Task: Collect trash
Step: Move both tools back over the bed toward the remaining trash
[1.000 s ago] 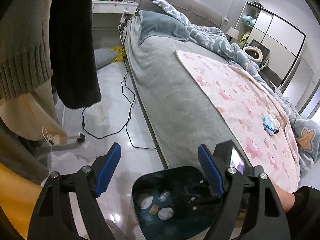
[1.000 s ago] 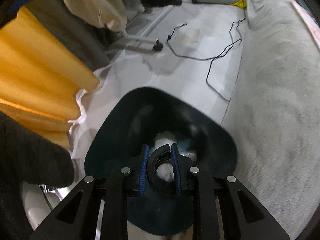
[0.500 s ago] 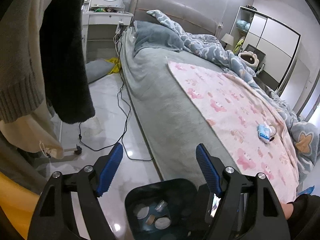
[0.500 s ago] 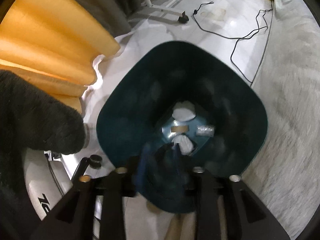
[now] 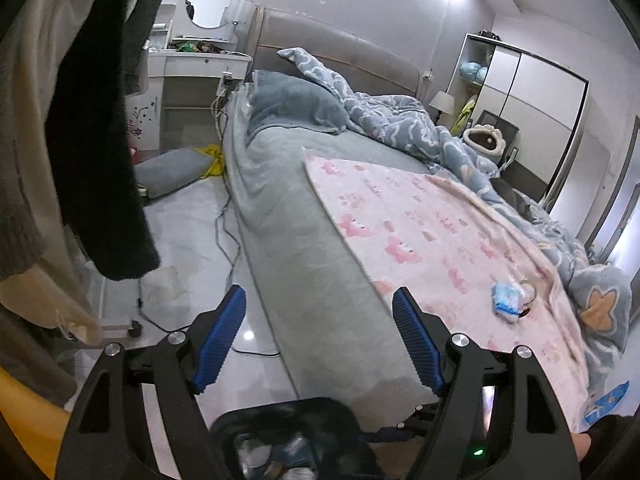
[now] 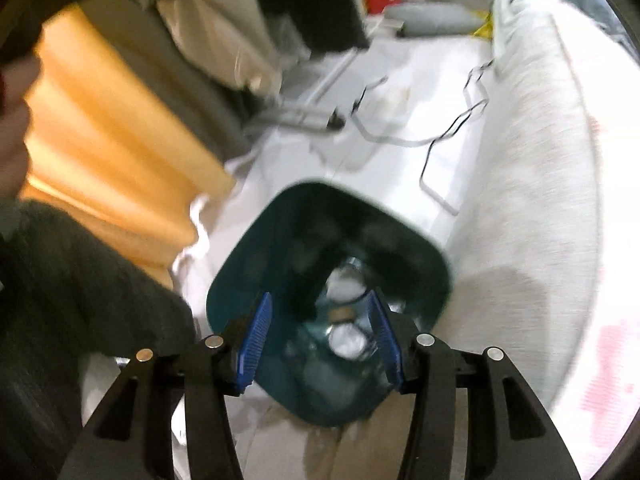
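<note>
A dark teal trash bin stands on the floor beside the bed. It holds crumpled white tissues, a clear wrapper and other blurred scraps. My right gripper hangs over the bin's mouth, open, with nothing between its blue pads. In the left wrist view the bin shows at the bottom edge. My left gripper is open and empty, pointing over the bed's edge. A blue packet with a clear wrapper beside it lies on the pink blanket. Another blue wrapper lies at the bed's right edge.
The grey-covered bed runs along the right of the bin. Hanging clothes and an orange garment crowd the left. Black cables trail over the white floor. A grey cushion lies near the dresser.
My right gripper let go of a black ring over the bin, opened, and rose. The left gripper lifted and tipped up toward the bed, so the bin slid to the view's bottom.
</note>
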A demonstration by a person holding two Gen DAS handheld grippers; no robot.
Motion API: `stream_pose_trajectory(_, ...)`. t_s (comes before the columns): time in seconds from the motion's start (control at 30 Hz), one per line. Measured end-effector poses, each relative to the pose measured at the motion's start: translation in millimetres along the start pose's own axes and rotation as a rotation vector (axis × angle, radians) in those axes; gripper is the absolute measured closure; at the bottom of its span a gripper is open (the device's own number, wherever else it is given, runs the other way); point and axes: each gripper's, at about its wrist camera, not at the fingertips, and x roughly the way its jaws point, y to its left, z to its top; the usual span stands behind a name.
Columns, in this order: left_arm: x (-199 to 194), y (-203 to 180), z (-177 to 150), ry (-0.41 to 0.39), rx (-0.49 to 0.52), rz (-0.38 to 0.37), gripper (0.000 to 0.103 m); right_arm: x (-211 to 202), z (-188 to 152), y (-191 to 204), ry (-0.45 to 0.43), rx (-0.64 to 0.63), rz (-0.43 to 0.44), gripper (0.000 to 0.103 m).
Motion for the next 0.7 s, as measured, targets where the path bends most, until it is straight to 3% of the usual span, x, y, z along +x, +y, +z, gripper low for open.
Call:
stream_pose_trajectory(0.37,34,-59,8,0.004,0.034,-0.058,0.024,-74,-20,-63,-0.234,0.088,-0.109,0.048)
stream_pose_trajectory(0.7,75,-117,8,0.033,0.052,-0.129,0.018,-127,-55,-119,-0.335,0.143,-0.229,0.047)
